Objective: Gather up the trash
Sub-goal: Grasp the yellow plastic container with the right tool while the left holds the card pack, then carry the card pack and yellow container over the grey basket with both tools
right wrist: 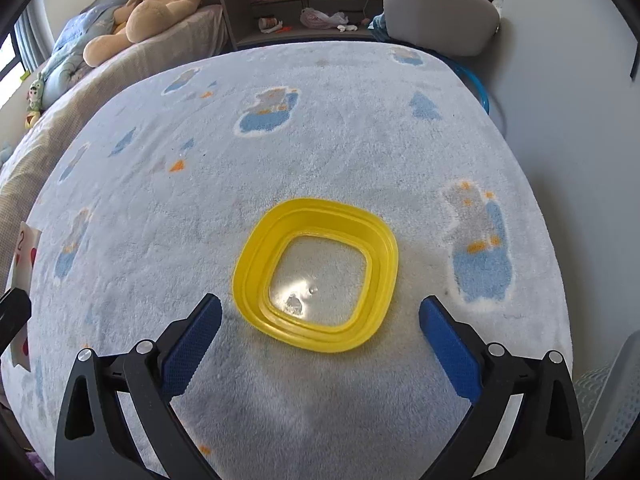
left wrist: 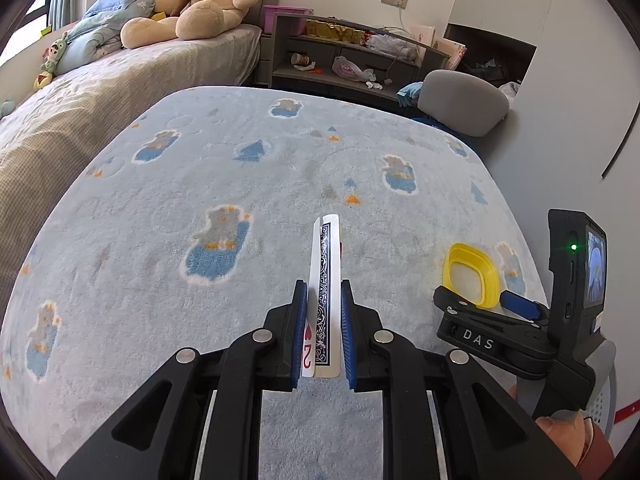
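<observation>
Currently the left gripper [left wrist: 324, 320] has its jaws pinching two playing cards [left wrist: 325, 280] edge-on above the blue patterned rug [left wrist: 200, 152]; a red 2 of hearts shows on the left card, a dark patterned back on the other. The right gripper [right wrist: 320, 336] hovers with jaws spread wide, just short of a yellow square lid [right wrist: 316, 272] with a clear centre lying flat on the rug. A teddy bear [left wrist: 200, 0] sits on the bed [left wrist: 80, 92].
</observation>
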`<control>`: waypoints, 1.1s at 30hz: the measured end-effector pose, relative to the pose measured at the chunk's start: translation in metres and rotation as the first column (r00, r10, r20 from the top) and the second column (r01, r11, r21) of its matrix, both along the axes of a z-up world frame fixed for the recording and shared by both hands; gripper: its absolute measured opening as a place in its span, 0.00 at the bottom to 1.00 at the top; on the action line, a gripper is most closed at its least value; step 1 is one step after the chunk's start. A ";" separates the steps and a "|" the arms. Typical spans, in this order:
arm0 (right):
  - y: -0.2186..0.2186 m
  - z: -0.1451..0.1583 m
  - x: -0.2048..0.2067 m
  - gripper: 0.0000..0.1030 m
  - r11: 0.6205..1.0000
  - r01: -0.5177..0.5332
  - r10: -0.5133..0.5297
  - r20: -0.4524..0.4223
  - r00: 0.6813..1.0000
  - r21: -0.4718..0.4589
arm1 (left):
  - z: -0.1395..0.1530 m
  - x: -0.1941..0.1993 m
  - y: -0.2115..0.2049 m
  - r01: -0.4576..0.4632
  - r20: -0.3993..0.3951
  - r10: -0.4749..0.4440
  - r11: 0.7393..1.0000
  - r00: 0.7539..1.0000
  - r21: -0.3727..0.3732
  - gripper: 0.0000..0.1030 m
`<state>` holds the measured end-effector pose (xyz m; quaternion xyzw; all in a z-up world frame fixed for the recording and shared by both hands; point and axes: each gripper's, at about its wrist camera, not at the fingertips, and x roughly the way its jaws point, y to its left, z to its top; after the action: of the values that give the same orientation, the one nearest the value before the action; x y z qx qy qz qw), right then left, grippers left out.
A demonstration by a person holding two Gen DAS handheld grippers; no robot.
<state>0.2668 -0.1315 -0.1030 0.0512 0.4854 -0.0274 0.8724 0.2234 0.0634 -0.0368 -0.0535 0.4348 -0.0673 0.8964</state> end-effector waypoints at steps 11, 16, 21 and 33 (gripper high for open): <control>0.007 0.004 -0.003 0.67 0.999 -0.027 0.028 0.025 0.999 -0.047 | 0.001 0.001 0.008 -0.014 -0.001 0.014 1.000 1.000 -0.016 0.16; 0.010 0.008 -0.020 0.67 0.999 -0.038 0.039 0.024 0.999 -0.024 | 0.004 -0.002 0.013 -0.017 0.008 0.017 1.000 1.000 -0.013 0.16; 0.013 0.017 -0.045 0.67 0.999 -0.044 0.044 0.032 0.999 -0.011 | 0.008 -0.008 0.017 -0.017 0.020 0.017 1.000 1.000 -0.018 0.16; 0.003 0.050 -0.114 0.67 0.999 -0.031 0.030 0.084 0.996 0.013 | 0.007 -0.028 0.016 0.028 0.013 -0.027 0.999 1.000 -0.029 0.16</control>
<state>0.1525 -0.1284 -0.0529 0.0512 0.4492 -0.0083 0.8919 0.1957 0.0794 -0.0296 -0.0601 0.4288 -0.0864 0.8973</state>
